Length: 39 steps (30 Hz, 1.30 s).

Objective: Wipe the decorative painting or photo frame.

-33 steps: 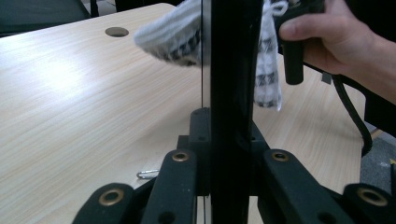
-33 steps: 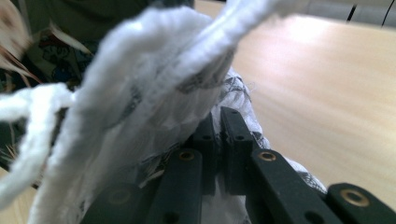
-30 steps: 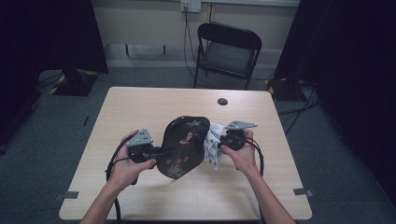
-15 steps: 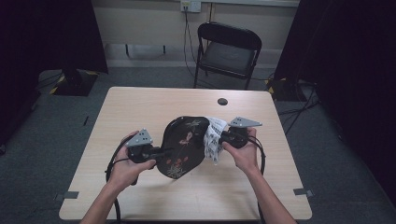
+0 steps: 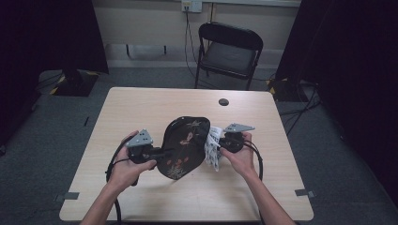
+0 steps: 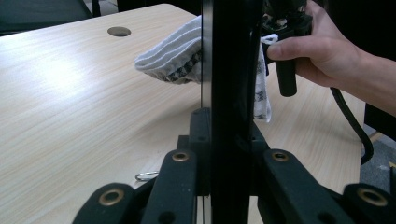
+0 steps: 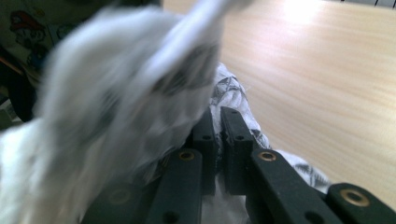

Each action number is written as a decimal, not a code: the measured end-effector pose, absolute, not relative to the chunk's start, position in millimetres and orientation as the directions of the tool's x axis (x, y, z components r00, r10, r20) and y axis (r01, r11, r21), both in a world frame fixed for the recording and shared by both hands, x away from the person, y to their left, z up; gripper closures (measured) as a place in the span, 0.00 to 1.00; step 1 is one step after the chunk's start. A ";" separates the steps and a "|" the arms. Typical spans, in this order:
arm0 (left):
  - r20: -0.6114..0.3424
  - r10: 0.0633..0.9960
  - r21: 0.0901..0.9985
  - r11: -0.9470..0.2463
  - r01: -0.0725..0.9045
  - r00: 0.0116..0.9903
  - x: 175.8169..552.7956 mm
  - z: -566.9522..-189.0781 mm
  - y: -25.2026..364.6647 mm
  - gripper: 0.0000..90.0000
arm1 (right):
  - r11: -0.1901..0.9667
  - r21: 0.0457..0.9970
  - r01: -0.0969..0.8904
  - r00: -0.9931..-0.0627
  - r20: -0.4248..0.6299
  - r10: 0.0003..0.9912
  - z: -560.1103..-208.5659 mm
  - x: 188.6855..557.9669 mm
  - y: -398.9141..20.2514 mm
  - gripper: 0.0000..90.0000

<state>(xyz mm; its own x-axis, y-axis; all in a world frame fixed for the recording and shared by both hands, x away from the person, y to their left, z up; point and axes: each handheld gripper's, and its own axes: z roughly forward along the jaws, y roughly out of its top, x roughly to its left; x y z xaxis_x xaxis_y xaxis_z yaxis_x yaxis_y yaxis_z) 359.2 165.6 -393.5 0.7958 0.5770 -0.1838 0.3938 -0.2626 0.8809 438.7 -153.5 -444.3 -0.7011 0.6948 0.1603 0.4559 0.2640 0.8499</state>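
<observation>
Table (image 5: 141, 112): pale wood.
Left gripper (image 5: 159, 152): clamped on the black tray (image 5: 185, 145), held on edge.
Right gripper (image 5: 219, 144): closed on the white cloth (image 5: 213, 150), pressed against the tray.

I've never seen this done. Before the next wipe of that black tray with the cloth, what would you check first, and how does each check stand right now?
1. Left gripper clamped on the black tray: ok.
2. Right gripper shut on the white cloth: ok.
3. Cloth touching the tray's edge: ok in the high view.
4. Tray held tilted, off the table: ok.
5. Cloth's loose end free of the jaws: cannot tell, blurred.
</observation>
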 end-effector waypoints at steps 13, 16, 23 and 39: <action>-0.186 0.575 0.880 -0.263 0.395 0.797 359.2 -393.9 165.3 0.90 | 0.230 0.887 0.399 -0.711 0.141 0.689 -424.9 431.0 -154.0 0.96; -0.189 0.574 0.879 -0.262 0.398 0.797 359.3 -394.2 165.8 0.89 | 0.252 0.867 0.430 -0.701 0.144 0.699 -435.6 433.9 -152.0 0.96; -0.188 0.569 0.874 -0.275 0.400 0.801 358.9 -393.6 166.0 0.89 | 0.266 0.830 0.489 -0.679 0.171 0.713 -453.5 438.4 -150.7 0.96; -0.180 0.574 0.874 -0.279 0.398 0.799 357.9 -393.8 166.7 0.90 | 0.284 0.845 0.453 -0.705 0.145 0.694 -441.8 433.0 -152.9 0.96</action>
<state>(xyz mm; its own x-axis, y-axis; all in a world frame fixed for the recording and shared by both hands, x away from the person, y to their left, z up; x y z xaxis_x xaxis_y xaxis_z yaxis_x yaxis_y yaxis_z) 357.9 166.7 -393.8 0.7990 0.5737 -0.1802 0.3975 -0.2790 0.8742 433.0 -152.9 -441.8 -0.7048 0.6945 0.1448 0.4533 0.2839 0.8449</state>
